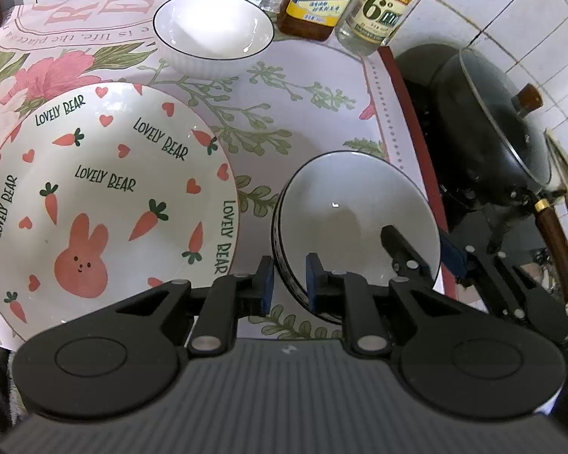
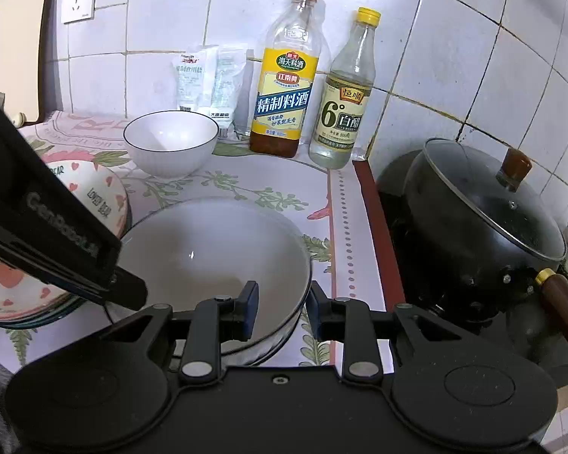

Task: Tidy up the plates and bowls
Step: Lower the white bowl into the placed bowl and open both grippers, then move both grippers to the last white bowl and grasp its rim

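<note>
Bowl [image 1: 356,223], grey inside, sits on the floral cloth [image 1: 314,87] right of the rabbit plate [image 1: 106,204] — left gripper [image 1: 289,283] pinches its left rim; right gripper [image 2: 280,310] straddles the right rim, jaws apart.

L hand-held gripper [image 1: 288,280] on bowl [image 1: 354,223] rim

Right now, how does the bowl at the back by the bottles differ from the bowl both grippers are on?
The back bowl sits flat and untouched; the near bowl is tilted, its rim between the pads of the left hand-held gripper and the right hand-held gripper. The back bowl's outside is white and ribbed; the near bowl's outside is dark and patterned. Both are empty, white inside, with dark rims.
</note>
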The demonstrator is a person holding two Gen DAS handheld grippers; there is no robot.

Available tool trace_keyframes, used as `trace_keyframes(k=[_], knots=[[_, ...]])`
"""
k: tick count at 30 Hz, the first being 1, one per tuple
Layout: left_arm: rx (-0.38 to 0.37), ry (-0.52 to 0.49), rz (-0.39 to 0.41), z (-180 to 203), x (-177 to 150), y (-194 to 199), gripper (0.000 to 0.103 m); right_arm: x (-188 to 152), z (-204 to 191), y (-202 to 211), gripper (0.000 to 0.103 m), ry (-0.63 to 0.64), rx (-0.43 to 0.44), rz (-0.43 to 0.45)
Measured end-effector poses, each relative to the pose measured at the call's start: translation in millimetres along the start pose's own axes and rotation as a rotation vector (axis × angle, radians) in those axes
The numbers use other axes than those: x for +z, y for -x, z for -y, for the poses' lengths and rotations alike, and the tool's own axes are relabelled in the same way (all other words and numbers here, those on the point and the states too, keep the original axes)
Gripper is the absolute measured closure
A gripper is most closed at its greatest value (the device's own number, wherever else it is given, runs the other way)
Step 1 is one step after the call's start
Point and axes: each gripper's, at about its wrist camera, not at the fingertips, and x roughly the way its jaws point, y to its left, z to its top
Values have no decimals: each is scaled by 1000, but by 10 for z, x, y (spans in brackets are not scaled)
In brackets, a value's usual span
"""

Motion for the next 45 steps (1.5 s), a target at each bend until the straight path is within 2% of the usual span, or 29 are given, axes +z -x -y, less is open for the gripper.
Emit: trace_keyframes(k=[6, 12, 21, 26, 31, 35, 38, 42, 45], knots=[[-25, 4, -8, -33, 16, 16, 86, -19, 106, 41, 70, -83, 27, 20], [-83, -27, 26, -82, 46, 243, 86, -14, 118, 355, 63, -178, 41, 68], [-146, -111, 117, -307, 160, 745, 86, 185, -56, 661, 55, -247, 156, 71], [-144, -151, 178, -501, 280, 969, 84, 400, -147, 645, 47, -336, 297, 65], [-110, -156, 197, -734, 481, 983, 84, 658, -251, 333, 46, -408, 360, 41], [-84, -108, 219, -949, 721, 875, 84, 862, -209, -67, 46, -552, 408, -8], [-62, -81, 238, -1055, 917, 749, 83, 993, -186, -391, 46, -629, 401, -70], [-24, -62, 273, -1115, 1150, 486, 72, 1083, -153, -792, 46, -733, 382, -156], [13, -19, 256, -1173, 1296, 232, 68, 1110, -134, -1080, 46, -791, 364, -226]])
